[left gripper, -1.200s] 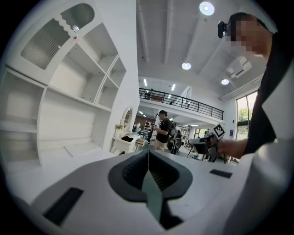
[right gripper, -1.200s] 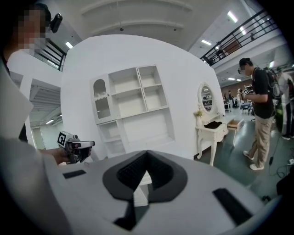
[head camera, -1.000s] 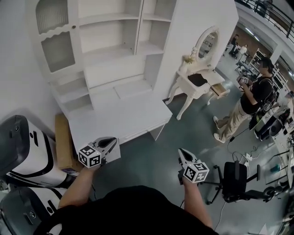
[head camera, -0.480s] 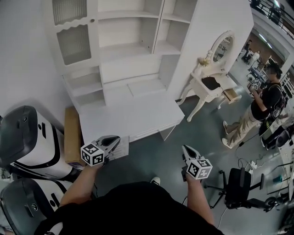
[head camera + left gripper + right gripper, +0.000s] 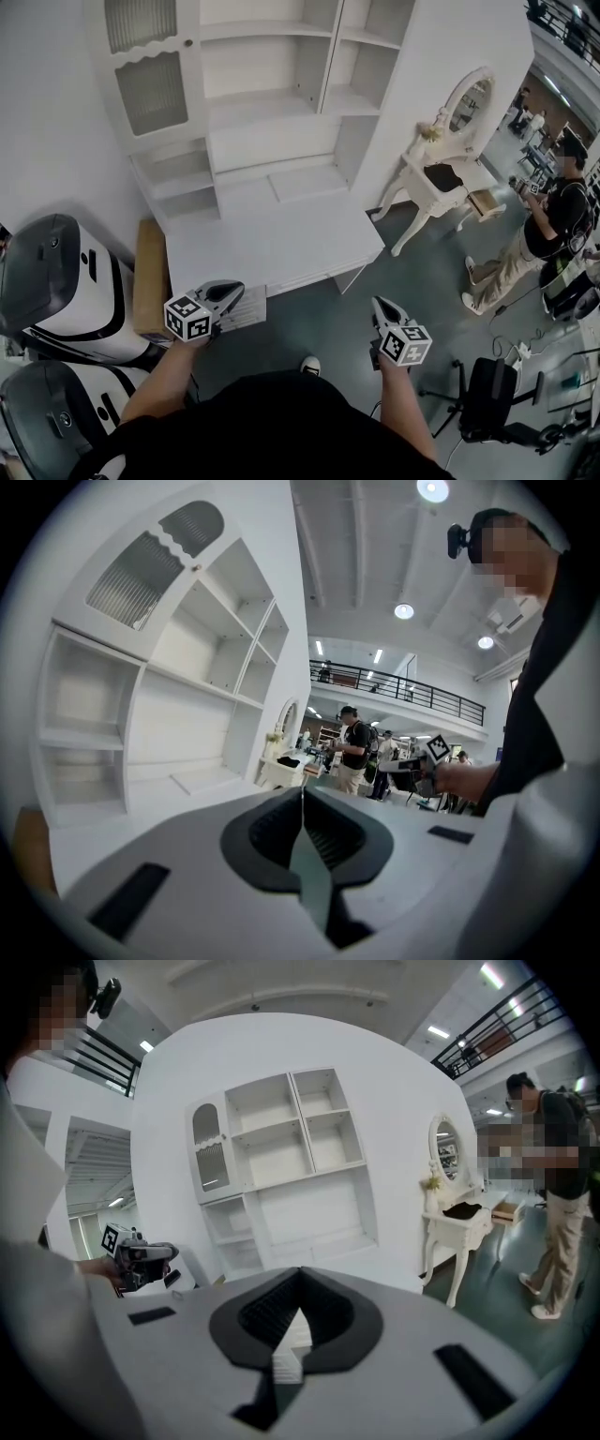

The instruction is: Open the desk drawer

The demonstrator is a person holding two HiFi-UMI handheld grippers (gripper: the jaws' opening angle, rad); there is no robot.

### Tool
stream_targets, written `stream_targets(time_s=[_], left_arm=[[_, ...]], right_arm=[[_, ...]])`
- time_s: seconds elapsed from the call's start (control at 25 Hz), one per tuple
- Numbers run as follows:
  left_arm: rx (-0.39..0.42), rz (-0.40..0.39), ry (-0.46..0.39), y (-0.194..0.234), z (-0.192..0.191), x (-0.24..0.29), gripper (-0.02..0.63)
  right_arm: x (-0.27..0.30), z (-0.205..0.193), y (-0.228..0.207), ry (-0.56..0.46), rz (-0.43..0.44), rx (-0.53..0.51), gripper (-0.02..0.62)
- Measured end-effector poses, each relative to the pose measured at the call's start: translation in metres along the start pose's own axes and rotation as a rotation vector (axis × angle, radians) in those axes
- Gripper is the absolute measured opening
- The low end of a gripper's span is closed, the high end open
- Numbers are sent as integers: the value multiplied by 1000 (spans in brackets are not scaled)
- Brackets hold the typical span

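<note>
The white desk with its shelf unit stands ahead of me in the head view. Its drawer front runs along the near edge and looks shut. My left gripper hovers just off the desk's front left corner, jaws shut and holding nothing. My right gripper hangs over the floor to the right of the desk, also shut and holding nothing. The left gripper view shows the left gripper pointing along the desk. In the right gripper view the right gripper faces the shelf unit.
Left of the desk lie a cardboard box and two white-and-black machines. A white vanity table with an oval mirror stands to the right. A person is beyond it, with a dark chair nearer. Grey floor lies between me and the desk.
The desk has come closer and shifted slightly right in the head view as I stepped forward. Both grippers keep their places and stay shut.
</note>
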State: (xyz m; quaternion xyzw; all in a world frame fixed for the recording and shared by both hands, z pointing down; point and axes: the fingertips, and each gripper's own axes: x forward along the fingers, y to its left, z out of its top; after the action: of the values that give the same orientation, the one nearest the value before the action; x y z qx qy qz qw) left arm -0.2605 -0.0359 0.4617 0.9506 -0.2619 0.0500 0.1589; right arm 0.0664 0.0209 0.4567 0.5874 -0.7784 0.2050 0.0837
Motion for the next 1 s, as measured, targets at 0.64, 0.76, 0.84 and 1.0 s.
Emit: stream_targets(time_s=[0.64,0.76,0.84,1.0], left_arm=[[-17,50,32,20,21,91,12],[-20,68,31,23,25,103,12],[-23,81,29,25,26,110,12],[-28,117,34,29,25,115,12]], right_arm=[[72,19,-85,43,45,44,2],[85,20,-97,61,65,44,2],[93,20,-104,73,80,43,2],[111,20,-115,93,115,36,2]])
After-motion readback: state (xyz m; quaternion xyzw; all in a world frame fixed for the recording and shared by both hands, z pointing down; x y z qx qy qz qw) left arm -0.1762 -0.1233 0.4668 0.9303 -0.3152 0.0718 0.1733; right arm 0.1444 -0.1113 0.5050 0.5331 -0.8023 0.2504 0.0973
